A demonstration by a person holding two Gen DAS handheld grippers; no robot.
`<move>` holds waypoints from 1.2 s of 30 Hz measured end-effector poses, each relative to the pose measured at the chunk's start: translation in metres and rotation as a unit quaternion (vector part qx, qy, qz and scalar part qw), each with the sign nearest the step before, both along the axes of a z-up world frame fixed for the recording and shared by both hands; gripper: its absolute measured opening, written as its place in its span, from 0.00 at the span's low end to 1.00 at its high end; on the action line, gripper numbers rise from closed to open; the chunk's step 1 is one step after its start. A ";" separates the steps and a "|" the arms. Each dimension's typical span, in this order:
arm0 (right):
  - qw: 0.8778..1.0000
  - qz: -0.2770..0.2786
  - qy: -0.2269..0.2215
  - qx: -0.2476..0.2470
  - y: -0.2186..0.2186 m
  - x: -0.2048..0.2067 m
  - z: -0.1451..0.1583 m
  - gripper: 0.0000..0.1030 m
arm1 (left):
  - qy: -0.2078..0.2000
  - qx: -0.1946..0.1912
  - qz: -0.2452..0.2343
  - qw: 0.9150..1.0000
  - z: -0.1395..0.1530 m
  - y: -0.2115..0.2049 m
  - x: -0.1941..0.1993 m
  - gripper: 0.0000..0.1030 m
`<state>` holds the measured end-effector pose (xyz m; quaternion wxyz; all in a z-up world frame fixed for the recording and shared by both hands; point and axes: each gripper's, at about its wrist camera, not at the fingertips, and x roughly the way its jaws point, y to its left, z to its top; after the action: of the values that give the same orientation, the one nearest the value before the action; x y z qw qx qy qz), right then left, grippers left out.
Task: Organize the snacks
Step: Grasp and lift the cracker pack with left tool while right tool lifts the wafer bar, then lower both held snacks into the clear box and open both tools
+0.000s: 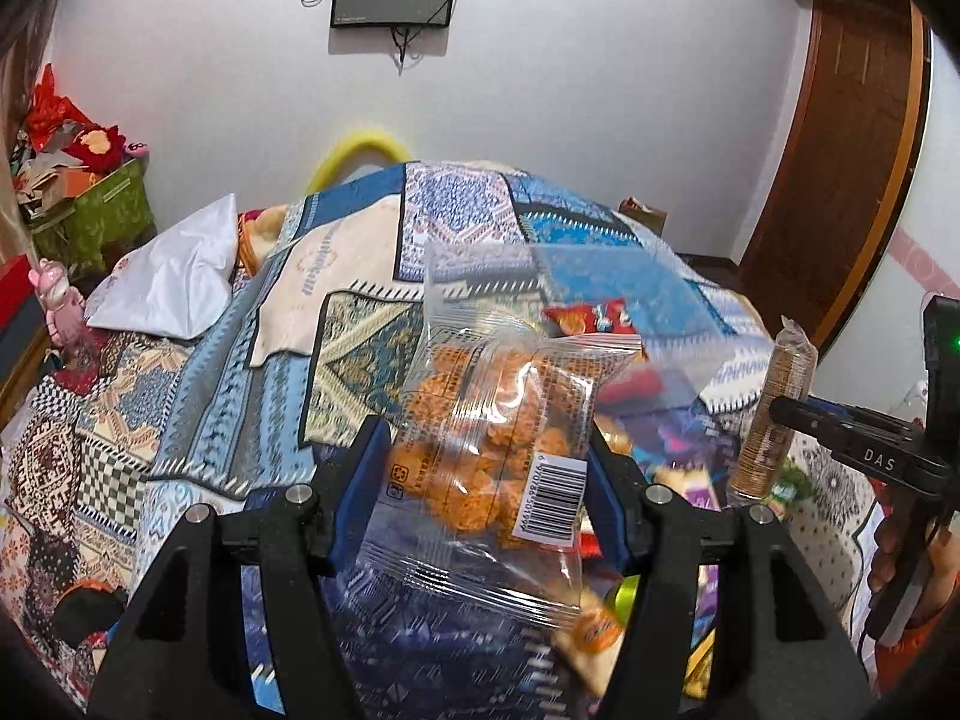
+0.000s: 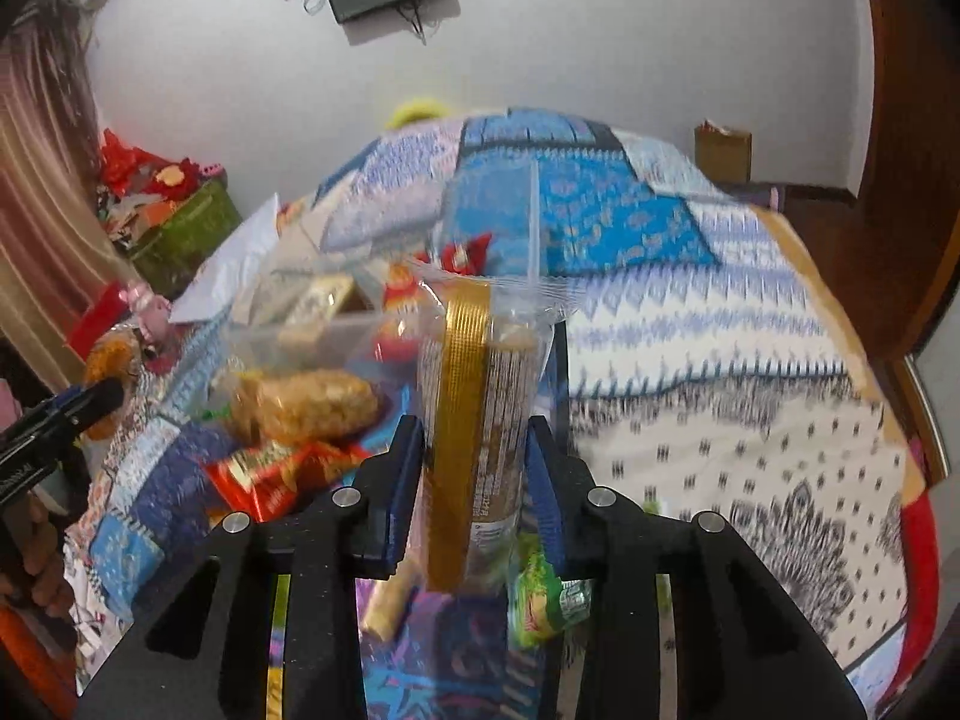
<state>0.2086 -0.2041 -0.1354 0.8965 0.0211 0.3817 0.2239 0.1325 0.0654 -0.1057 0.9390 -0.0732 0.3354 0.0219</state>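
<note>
- Our left gripper (image 1: pixel 483 462) pinches a clear bag of orange snacks (image 1: pixel 498 420); the blue pads press both sides of the bag.
- That bag sits tilted between the fingers, barcode end at the lower right, its top edge sticking up past the fingertips, held above the patterned quilt (image 1: pixel 252 360).
- Our right gripper (image 2: pixel 474 468) clamps a tall sleeve of round biscuits (image 2: pixel 480 408); the sleeve stands roughly upright between the pads, a gold strip running down its front.
- The sleeve pokes well above the fingertips and also hangs below them.
- In the left wrist view we see the same biscuit sleeve (image 1: pixel 774 414) at the right edge, held in the other tool (image 1: pixel 774 411).
- In the right wrist view the orange snack bag (image 2: pixel 108 372) shows far left, at the tip of the other gripper (image 2: pixel 114 390).
- A clear plastic container (image 2: pixel 312 330) sits on the quilt behind the loose snacks, some packets inside.
- Loose on the quilt near the right gripper: a bag of pale puffed snacks (image 2: pixel 306 402), a red foil packet (image 2: pixel 270 474), and a green packet (image 2: pixel 540 600) just below the right finger.
- The frames are blurred; print on the wrappers we cannot read.
</note>
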 end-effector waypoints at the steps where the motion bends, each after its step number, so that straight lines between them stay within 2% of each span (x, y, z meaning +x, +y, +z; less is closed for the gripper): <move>1: 1.000 0.001 -0.003 0.003 0.001 0.002 0.003 0.30 | -0.002 0.000 0.000 1.000 0.001 0.000 0.002 0.59; 14: 0.997 0.017 -0.065 0.026 0.022 0.031 0.050 0.30 | -0.019 -0.003 0.006 1.000 0.019 0.003 0.053 0.59; 20: 0.996 0.016 -0.091 0.015 0.031 0.048 0.066 0.30 | -0.018 -0.007 0.001 1.000 0.021 0.000 0.081 0.59; 25: 0.996 0.019 -0.089 -0.001 0.038 0.066 0.062 0.30 | -0.013 -0.004 -0.005 1.000 0.016 -0.009 0.103 0.59; 36: 0.997 0.026 -0.056 -0.037 0.048 0.093 0.032 0.30 | 0.028 0.002 -0.027 0.999 -0.014 -0.039 0.150 0.59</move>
<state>0.3019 -0.1559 -0.1033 0.9104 -0.0341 0.3395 0.2340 0.2823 0.0263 -0.1199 0.9297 -0.0618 0.3632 -0.0009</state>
